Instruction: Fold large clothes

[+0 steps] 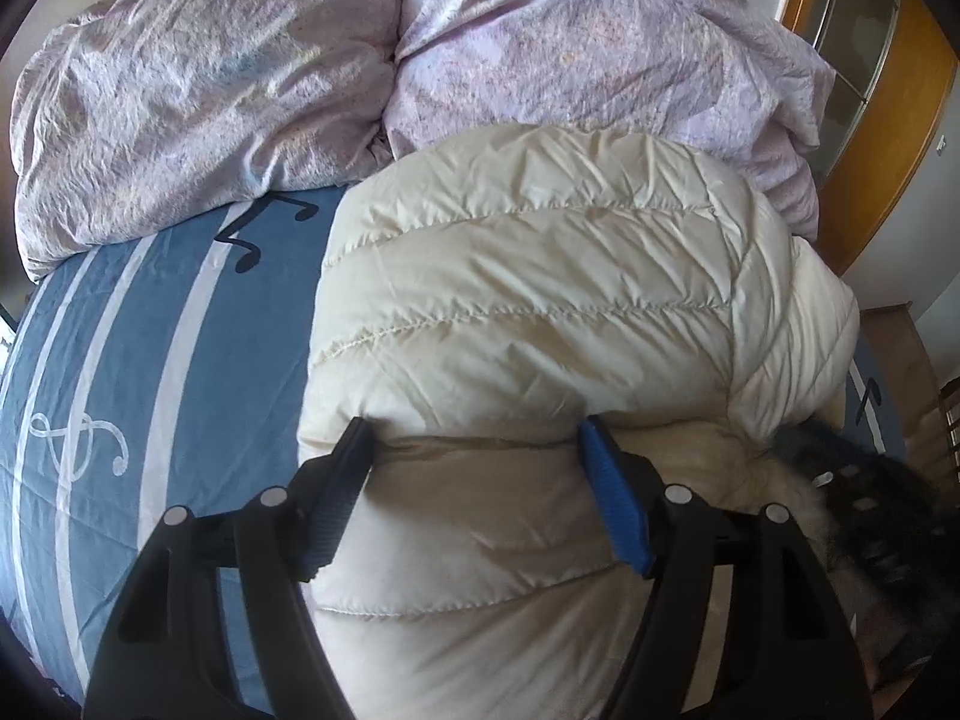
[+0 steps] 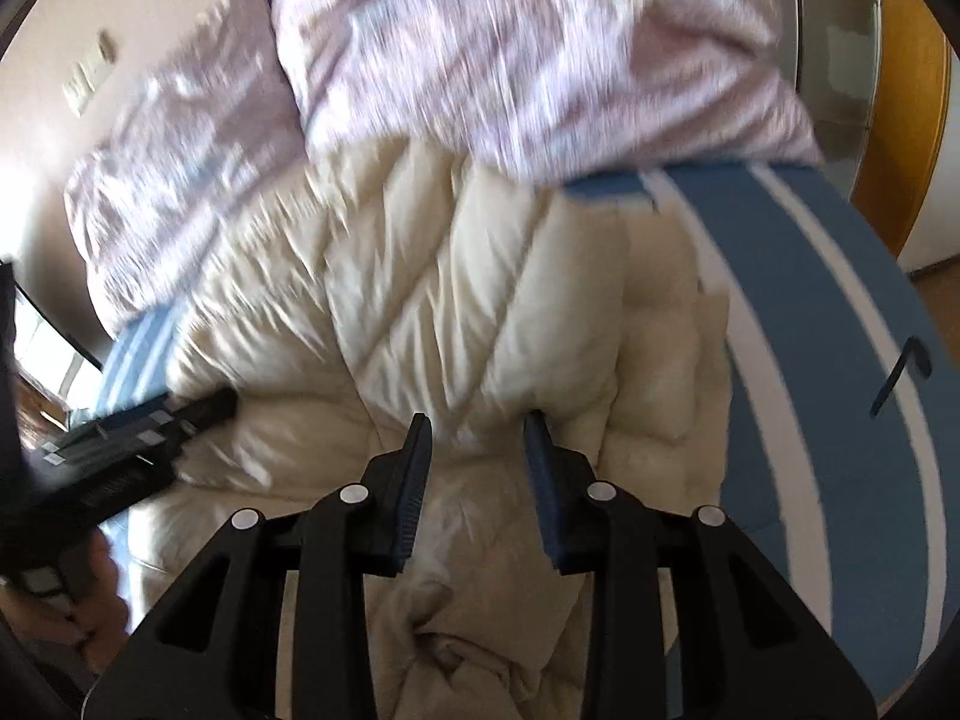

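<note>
A cream down jacket (image 1: 528,276) lies bundled on the blue bedsheet (image 1: 150,360) just ahead of both grippers. Left gripper (image 1: 474,432) and right gripper (image 2: 477,423) hover parted, empty, apparently positioned to pinch folds.

No words, brands or numbers can be read anywhere here. The only signs are printed on the blue striped bedsheet (image 1: 120,360): a white treble clef (image 1: 78,441) near its left side, and black music notes (image 1: 252,240) just beside the cream jacket (image 1: 528,300).
</note>
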{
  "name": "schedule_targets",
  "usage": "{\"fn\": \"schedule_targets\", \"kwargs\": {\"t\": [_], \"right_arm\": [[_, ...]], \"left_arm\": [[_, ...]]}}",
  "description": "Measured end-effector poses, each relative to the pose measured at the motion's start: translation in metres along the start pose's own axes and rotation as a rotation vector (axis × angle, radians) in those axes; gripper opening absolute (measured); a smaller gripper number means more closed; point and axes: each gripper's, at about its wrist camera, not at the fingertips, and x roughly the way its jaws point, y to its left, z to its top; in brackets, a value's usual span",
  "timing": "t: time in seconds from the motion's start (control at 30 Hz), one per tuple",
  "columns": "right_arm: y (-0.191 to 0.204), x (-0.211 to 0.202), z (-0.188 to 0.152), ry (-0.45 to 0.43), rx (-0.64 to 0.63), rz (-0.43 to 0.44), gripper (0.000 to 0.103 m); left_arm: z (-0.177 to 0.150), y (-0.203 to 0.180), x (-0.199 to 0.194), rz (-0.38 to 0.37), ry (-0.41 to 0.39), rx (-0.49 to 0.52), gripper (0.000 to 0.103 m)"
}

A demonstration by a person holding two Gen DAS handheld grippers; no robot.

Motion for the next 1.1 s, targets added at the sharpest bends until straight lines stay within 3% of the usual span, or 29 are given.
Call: {"fn": "schedule_targets", "kwargs": {"t": [0.23,0.6,1.1], "right_arm": [[0.021,-0.02,0.027,-0.093,-0.038,0.036,0.033],[0.006,0.036,0.003,0.045,-0.062,-0.107,0.033],[-0.006,0.051,-0.011,0.046,-0.077,-0.116,0.033]], "left_arm": [[0.011,0.002,-0.007,0.011,-0.038,0.0,0.07],[0.016,-0.006,0.009,0.026,-0.015,0.025,0.071],[0.011,-0.013,0.028,0.037,0.001,0.04,0.078]]}}
